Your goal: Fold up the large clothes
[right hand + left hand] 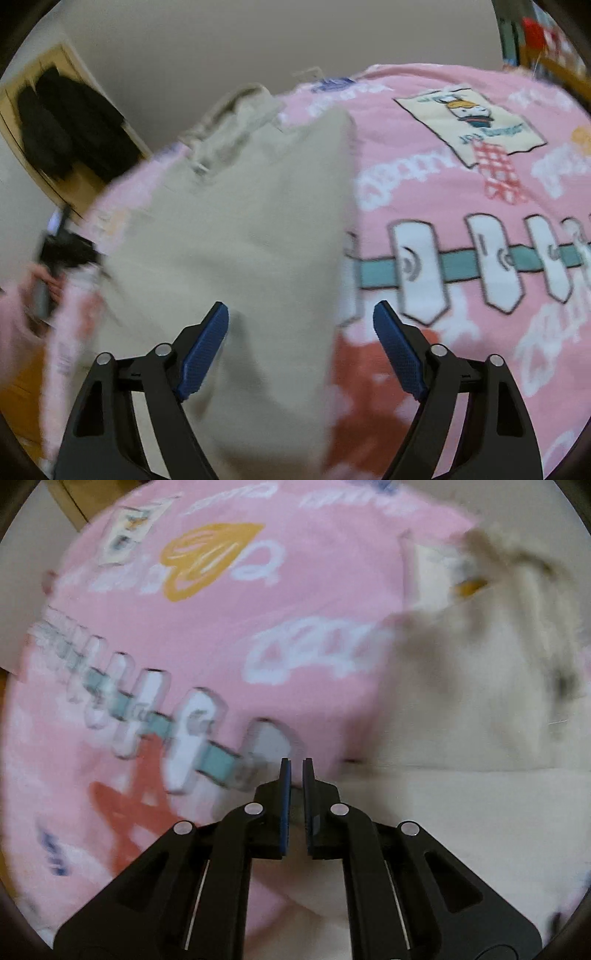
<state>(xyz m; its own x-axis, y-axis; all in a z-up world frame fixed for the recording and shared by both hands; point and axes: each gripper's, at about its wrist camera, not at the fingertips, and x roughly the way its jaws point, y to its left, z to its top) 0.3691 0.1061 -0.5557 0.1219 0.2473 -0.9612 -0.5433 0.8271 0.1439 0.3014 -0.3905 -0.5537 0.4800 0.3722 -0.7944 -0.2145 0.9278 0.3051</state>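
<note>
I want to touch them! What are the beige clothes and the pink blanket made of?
The beige garment looks like soft, matte cotton-type cloth: no shine, and it lies in soft folds. Motion blur hides the weave, so that is a guess. The pink blanket looks like printed fabric, perhaps fleecy; its cartoon pictures are flat prints, and the surface looks dull.

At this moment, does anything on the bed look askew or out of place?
Mostly fine. The beige garment lies folded lengthwise on the pink blanket, but its far end is bunched and rumpled. Both views are motion-blurred.
</note>
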